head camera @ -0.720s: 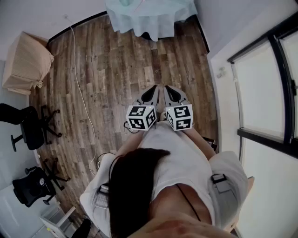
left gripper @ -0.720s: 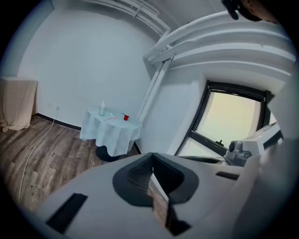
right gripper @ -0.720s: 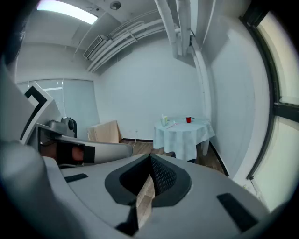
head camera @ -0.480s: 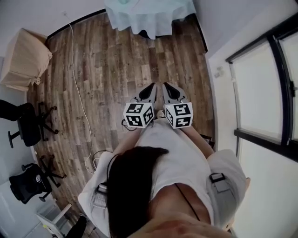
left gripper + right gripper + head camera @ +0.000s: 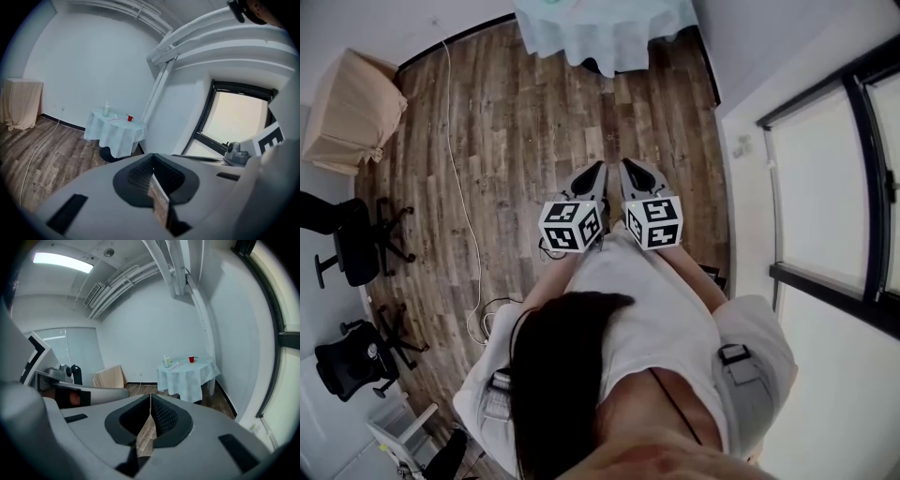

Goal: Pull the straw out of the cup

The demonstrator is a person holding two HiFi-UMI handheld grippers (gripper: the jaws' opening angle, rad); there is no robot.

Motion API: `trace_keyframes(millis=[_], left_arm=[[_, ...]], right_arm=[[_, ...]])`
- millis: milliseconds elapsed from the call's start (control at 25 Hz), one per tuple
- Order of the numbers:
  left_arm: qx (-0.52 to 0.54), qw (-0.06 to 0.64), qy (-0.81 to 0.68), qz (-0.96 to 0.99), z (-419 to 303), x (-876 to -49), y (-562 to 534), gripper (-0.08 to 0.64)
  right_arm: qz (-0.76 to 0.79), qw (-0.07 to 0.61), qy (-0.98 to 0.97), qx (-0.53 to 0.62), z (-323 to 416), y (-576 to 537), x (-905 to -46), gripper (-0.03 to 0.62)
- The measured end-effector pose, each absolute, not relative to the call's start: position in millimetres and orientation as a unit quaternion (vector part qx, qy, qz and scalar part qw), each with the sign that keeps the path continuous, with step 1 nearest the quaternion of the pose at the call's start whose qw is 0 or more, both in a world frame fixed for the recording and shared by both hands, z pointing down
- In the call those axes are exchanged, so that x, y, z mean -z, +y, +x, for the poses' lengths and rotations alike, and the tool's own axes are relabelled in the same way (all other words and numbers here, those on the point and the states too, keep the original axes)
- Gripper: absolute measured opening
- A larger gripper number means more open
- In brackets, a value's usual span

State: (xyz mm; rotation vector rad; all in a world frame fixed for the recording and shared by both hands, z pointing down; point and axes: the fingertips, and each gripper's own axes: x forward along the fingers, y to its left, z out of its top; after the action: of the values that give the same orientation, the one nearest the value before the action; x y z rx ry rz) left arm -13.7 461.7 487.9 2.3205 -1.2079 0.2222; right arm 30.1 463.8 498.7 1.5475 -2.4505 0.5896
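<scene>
**Head view:** Both claws have slid a little farther out from the person's body than before, toward the table, and remain side by side. There are two: the left claw (image 5: 596, 169) and the right claw (image 5: 628, 167). One cloth-draped table (image 5: 600, 42) stands well ahead of their tips. Off to the left claw's left are two office chairs (image 5: 356, 248) and one draped box (image 5: 356, 112).

**Left gripper view:** The left claw (image 5: 153, 161) has its jaws pressed together with nothing between them. Far beyond its tips and to their left, the table (image 5: 115, 136) carries one pale cup (image 5: 107, 110) and one red cup (image 5: 130, 118).

**Right gripper view:** The right claw (image 5: 150, 399) is closed tip to tip and empty. The table (image 5: 187, 378) is well ahead, slightly right of its tips. On it the pale cup (image 5: 167, 362) and the red cup (image 5: 191, 359) stand apart. The straw (image 5: 166, 357) shows only as a thin stem rising from the pale cup.
</scene>
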Motion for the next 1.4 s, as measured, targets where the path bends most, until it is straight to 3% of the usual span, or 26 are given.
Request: trace_keyframes(millis=[1040,1400], left_arm=[[-0.085,0.274,-0.427,0.857,-26.3,-504.5,333.3,0.009],[-0.084,0.291,-0.420,0.856,-27.3,-506.6,267.9,0.009]], right_arm=[[0.528,0.080,-0.815,-0.228,21.4,338.0,-518.1,0.035],[0.530,0.111,-0.810,-0.225,17.1,278.7,-521.2,0.035]])
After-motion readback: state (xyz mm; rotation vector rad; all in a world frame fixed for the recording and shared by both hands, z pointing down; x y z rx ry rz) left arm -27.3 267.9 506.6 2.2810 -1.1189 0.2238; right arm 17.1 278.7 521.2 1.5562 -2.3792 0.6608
